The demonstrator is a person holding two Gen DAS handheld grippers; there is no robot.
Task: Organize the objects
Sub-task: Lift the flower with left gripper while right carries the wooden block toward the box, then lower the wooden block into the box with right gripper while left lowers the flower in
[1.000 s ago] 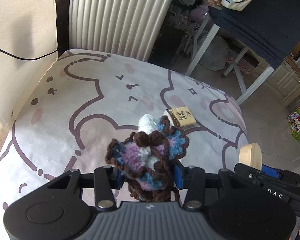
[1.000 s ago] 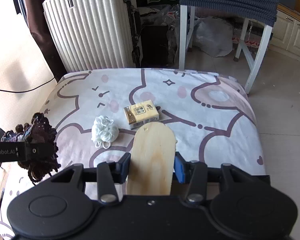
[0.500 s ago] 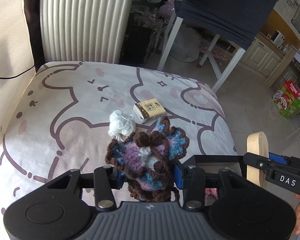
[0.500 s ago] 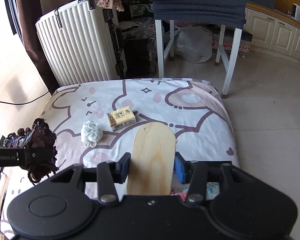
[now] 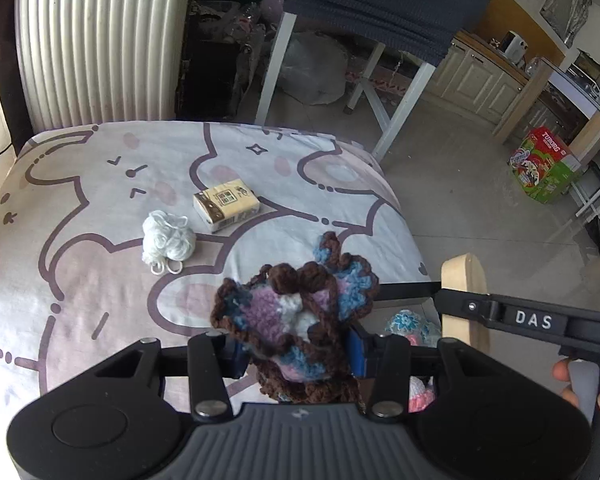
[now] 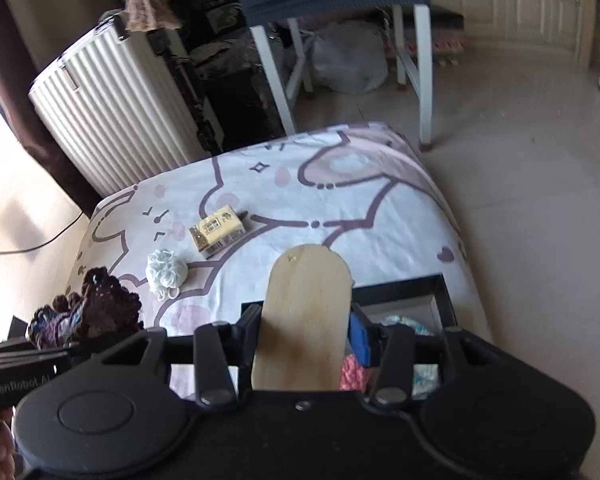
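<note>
The crocheted piece (image 5: 296,320), clamped in the left gripper (image 5: 296,354), and the wooden board (image 6: 304,320), pinched in the right gripper (image 6: 304,338), hang over the black box (image 6: 440,296) at the bed (image 6: 380,208) edge, apparently mid-carry, so next comes lowering and letting go inside.

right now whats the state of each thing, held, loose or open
left gripper: shut on the crochet piece, held up off the bed
right gripper: shut on the wooden board, held upright
white yarn ball: loose on the bedsheet, a strand trailing
yellow tissue pack: lying flat, closed, beside the yarn
black box: open, crochet items inside
</note>
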